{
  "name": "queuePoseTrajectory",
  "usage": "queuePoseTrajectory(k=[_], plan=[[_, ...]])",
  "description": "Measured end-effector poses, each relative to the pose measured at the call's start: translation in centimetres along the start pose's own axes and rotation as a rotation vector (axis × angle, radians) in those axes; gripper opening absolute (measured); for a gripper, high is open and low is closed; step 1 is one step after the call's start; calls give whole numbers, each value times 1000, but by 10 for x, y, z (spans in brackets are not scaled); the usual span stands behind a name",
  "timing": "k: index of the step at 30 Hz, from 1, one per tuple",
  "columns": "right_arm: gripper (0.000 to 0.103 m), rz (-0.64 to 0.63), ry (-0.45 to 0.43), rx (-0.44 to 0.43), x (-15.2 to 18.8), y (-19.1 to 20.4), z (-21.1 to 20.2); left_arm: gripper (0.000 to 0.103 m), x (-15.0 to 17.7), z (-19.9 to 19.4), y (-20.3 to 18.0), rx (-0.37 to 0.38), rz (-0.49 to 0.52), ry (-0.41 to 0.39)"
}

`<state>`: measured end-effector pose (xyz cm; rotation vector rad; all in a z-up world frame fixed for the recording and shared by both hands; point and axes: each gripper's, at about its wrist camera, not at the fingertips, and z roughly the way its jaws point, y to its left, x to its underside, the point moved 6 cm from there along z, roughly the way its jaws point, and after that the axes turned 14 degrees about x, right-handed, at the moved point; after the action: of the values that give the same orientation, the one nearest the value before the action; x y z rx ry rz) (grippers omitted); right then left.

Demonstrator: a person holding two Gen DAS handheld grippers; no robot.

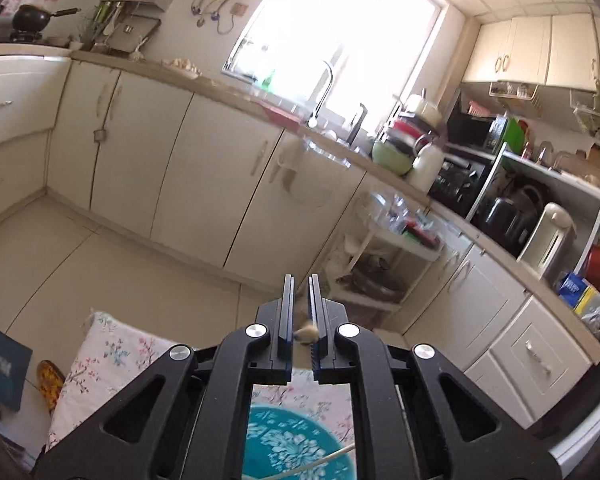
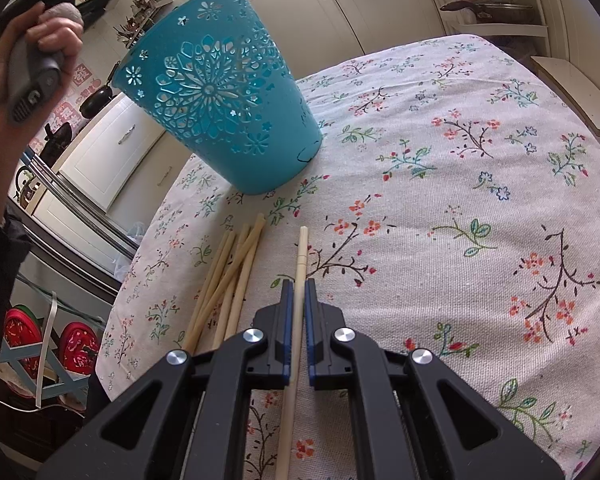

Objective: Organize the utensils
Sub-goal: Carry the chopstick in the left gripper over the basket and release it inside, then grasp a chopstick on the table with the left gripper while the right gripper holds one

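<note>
Right now the right gripper is clamped on a pale wooden chopstick, long axis along the fingers, tip toward the teal perforated plastic cup near the far left edge of the floral-clothed table. Left gripper, nearly closed, pinches a blurred pale chopstick crosswise above the cup. Four loose chopsticks lie left. Risk: thin grip, stick pivots and misses the rim.

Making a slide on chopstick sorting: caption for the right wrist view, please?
Right gripper shut on one chopstick beside loose chopsticks, teal holder ahead on floral tablecloth.
</note>
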<state>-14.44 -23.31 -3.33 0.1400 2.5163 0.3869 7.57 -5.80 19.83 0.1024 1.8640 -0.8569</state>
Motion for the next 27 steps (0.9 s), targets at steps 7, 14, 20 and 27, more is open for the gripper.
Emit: queuePoseTrajectory(k=[7, 14, 20, 27], plan=[[6, 1, 0, 0, 0, -1, 0, 5, 20, -13, 8, -12, 24, -15], [6, -4, -4, 8, 0, 0, 0, 3, -1, -41, -5, 14, 68, -58], [6, -1, -1, 5, 0, 0, 1, 13, 13, -63, 12, -24, 49, -8], [5, -121, -11, 125, 0, 14, -1, 59, 58, -88, 90, -185, -65, 60]])
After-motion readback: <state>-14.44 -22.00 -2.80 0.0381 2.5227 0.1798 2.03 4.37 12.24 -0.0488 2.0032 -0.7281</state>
